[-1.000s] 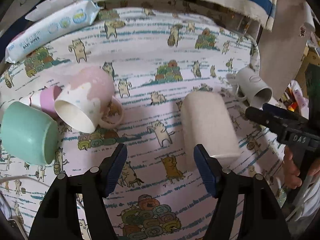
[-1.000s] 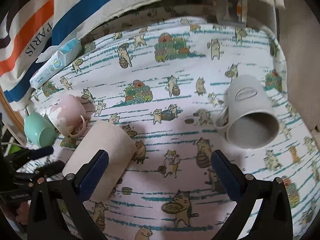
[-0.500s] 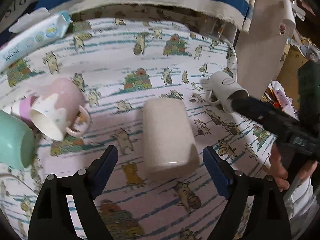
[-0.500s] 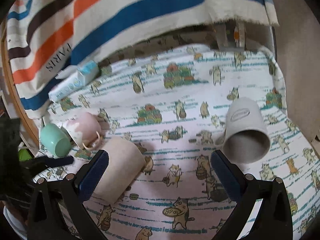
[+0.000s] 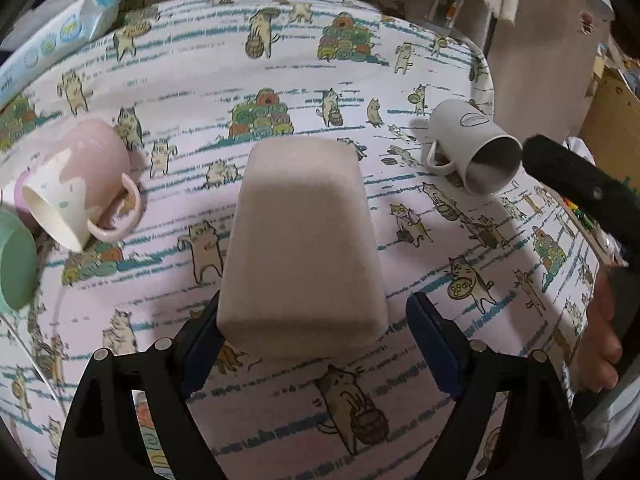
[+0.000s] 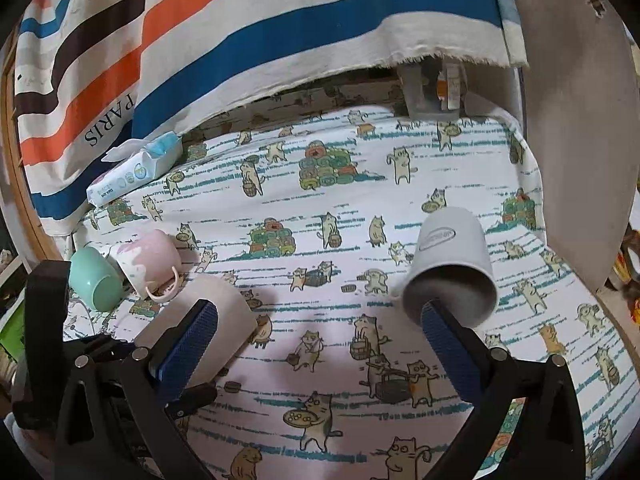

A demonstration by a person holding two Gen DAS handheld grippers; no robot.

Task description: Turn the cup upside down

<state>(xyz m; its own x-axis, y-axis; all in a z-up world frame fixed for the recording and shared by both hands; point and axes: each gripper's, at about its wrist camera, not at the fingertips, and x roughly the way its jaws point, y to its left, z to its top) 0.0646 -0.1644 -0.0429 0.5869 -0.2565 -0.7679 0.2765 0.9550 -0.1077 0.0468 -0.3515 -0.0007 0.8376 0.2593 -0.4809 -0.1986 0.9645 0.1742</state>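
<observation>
1. Light is soft, even and moderately dim.
2. Faint shadows lie on the patterned cloth (image 5: 280,60) beneath the cups.
3. Fisheye bending darkens the corners.
4. Near parts look slightly blurred.

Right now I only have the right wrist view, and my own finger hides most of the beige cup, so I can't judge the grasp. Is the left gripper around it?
Observer: Yes. In the left wrist view the beige cup lies on its side between the open jaws of the left gripper.
Operator: Are both pads touching it?
Observer: No. The right pad stands clear of the cup. The left pad is at its edge, and I cannot tell if it touches.
Operator: And the other mug's handle? I can't make it out.
Observer: The grey mug also lies on its side, with its handle low on its left in that view, near the cloth.
</observation>
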